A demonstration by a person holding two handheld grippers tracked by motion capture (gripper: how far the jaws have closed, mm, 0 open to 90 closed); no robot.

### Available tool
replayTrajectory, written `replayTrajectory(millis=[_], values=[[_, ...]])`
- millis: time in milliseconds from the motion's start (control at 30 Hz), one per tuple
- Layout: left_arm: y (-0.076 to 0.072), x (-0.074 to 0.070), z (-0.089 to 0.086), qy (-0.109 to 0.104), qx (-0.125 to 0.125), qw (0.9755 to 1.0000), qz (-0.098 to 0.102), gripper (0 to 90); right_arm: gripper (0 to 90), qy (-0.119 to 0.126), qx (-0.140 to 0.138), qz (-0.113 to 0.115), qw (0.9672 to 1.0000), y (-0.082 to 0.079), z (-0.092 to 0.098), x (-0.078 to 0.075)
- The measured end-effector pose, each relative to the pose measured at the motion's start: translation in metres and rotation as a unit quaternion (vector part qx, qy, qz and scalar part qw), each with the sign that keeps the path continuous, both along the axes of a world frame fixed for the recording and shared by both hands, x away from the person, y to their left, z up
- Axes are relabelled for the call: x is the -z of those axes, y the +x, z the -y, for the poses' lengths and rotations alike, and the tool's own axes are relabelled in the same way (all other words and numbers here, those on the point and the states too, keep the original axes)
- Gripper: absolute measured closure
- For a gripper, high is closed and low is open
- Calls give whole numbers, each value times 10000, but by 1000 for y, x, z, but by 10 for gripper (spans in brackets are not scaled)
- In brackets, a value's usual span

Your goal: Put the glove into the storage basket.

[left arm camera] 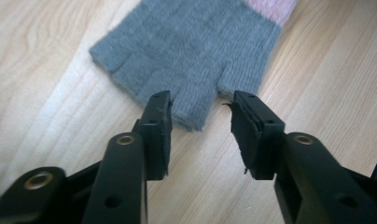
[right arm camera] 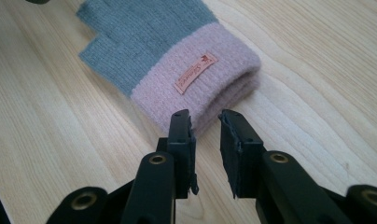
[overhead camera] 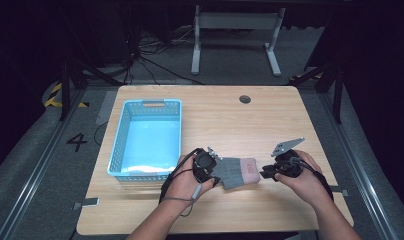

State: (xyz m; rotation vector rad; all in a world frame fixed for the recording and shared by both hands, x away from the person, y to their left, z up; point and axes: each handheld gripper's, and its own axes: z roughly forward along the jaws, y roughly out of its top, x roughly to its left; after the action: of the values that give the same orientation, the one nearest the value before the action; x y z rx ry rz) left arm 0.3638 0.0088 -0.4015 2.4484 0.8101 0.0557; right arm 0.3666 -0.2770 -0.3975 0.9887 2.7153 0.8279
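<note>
Tongs both stand apart, gripping nothing: my left tongs [left arm camera: 200,109] face the finger end of the grey knitted fingerless glove with pink cuff [overhead camera: 238,171], my right tongs [right arm camera: 204,126] its cuff. Glove lies flat on the wooden worktop [overhead camera: 270,125], ready for a two-ended pickup, I judge. Beyond, the light-blue perforated plastic basket [overhead camera: 119,142] holds nothing.

Black hand-held gripper [left arm camera: 199,108] — brass-ringed screw holes, trailing cable.

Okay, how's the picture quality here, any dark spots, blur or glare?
High view: table evenly lit, surroundings nearly black, picture a bit soft, mild sheen in the basket. Left gripper view: glove sharp enough to show the knit, near jaws slightly soft. Right gripper view: glove label visible but its lettering too blurred to read.
</note>
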Motion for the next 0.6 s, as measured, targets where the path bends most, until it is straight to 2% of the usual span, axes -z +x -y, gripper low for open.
replayTrajectory(millis=[133,267,400,600], values=[[0,-6,2,-255,63,9993,252,517,728,25,113,-2,9999,-1,9,-1],[3,-9,6,-358,80,9988,329,510,718,14,254,-40,9997,-2,19,4],[6,-8,11,-408,97,9987,302,493,709,-16,449,-42,9990,1,31,8],[15,-3,27,-297,133,9993,190,410,693,76,599,-41,9982,4,43,11]])
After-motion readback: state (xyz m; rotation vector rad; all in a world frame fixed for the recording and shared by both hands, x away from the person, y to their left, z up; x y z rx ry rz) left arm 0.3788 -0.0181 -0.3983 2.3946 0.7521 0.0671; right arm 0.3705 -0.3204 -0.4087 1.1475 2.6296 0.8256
